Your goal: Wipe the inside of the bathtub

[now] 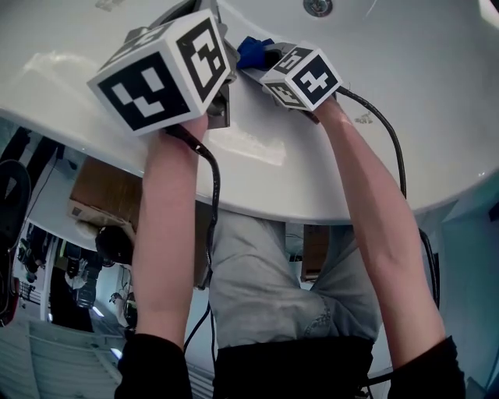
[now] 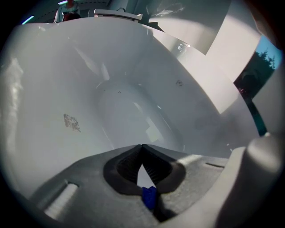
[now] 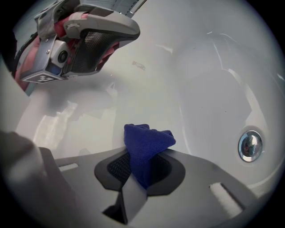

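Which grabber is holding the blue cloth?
The right gripper: the blue cloth is pinched between its jaws. On the left gripper the jaw tips touch each other.

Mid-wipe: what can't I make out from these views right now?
Right gripper view: the blue cloth, clamped in the right hand-held gripper, hides whether it touches the bathtub.
Head view: drain cut off by the top edge; marker cubes cover most of the cloth.
Left gripper view: wall smudge too blurred to identify.
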`<state>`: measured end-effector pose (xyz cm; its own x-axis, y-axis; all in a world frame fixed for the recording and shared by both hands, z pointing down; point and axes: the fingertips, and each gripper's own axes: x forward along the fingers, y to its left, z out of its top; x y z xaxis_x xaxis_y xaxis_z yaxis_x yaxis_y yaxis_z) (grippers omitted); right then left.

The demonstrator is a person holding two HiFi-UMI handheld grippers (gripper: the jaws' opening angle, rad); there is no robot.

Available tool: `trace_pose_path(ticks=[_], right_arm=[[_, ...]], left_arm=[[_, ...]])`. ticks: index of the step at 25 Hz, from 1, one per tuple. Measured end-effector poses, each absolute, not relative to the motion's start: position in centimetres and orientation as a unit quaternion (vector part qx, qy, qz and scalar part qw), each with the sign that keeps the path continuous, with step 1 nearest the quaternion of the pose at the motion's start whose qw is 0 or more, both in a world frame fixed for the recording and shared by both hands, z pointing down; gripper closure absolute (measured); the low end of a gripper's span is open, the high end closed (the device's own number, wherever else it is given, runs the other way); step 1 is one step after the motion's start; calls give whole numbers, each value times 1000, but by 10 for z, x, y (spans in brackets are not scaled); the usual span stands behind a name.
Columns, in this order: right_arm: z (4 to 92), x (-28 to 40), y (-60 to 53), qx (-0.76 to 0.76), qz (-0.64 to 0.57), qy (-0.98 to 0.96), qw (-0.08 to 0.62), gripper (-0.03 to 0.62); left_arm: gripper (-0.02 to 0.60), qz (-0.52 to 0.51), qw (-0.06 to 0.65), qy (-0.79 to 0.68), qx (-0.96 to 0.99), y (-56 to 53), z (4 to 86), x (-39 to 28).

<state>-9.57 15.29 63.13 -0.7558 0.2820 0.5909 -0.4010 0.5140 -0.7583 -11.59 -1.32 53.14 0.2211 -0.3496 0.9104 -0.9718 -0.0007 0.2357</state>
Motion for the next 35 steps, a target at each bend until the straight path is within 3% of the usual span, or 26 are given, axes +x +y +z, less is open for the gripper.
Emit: trace_pose_path(ticks=[21, 35], right_arm=[[505, -103, 197, -77, 370, -846, 377, 520], [425, -104, 218, -92, 395, -852, 332, 522]], left_arm=[[580, 308, 453, -558, 623, 9, 438, -123], [579, 309, 436, -568, 625, -4, 396, -136]])
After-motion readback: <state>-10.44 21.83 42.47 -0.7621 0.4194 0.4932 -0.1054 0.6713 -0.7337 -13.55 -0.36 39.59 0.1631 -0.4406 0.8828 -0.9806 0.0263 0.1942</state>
